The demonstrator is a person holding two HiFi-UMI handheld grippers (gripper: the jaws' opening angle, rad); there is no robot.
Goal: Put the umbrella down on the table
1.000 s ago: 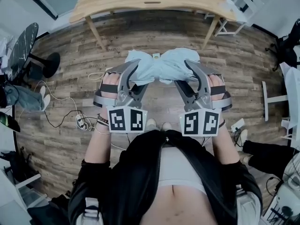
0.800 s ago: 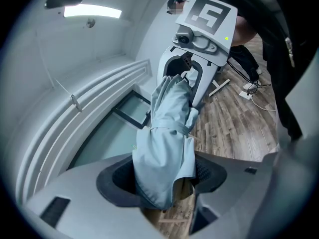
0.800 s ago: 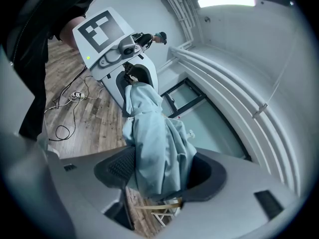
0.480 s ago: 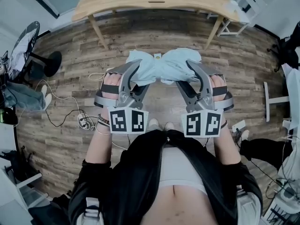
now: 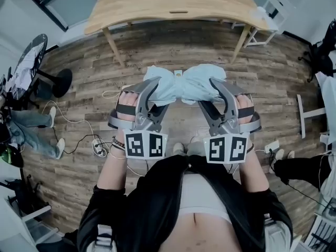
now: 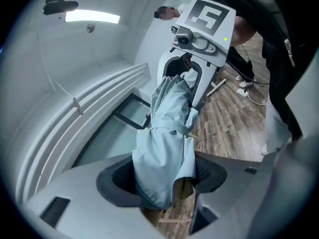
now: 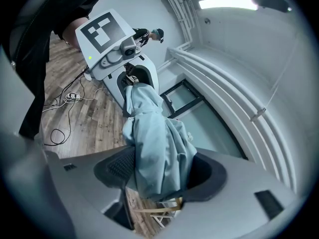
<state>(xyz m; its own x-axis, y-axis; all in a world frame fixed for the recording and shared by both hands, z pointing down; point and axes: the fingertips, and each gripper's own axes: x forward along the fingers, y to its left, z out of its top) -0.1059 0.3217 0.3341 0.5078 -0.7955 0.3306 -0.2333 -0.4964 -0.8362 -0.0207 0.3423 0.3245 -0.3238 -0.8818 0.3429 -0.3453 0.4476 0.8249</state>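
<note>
1. While well short of the table at 12 o'clock, the folded umbrella spans both claws.
2. Left gripper: jaws wide, clamped on its 9 o'clock end.
3. Right gripper: same, 3 o'clock end.

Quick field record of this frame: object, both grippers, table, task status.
object: closed light-blue umbrella, held crosswise in the air above the wood floor
left gripper: shut on one end of the umbrella
right gripper: shut on the other end
table: wooden, ahead of the grippers, umbrella not on it
task status: umbrella not yet put down
</note>
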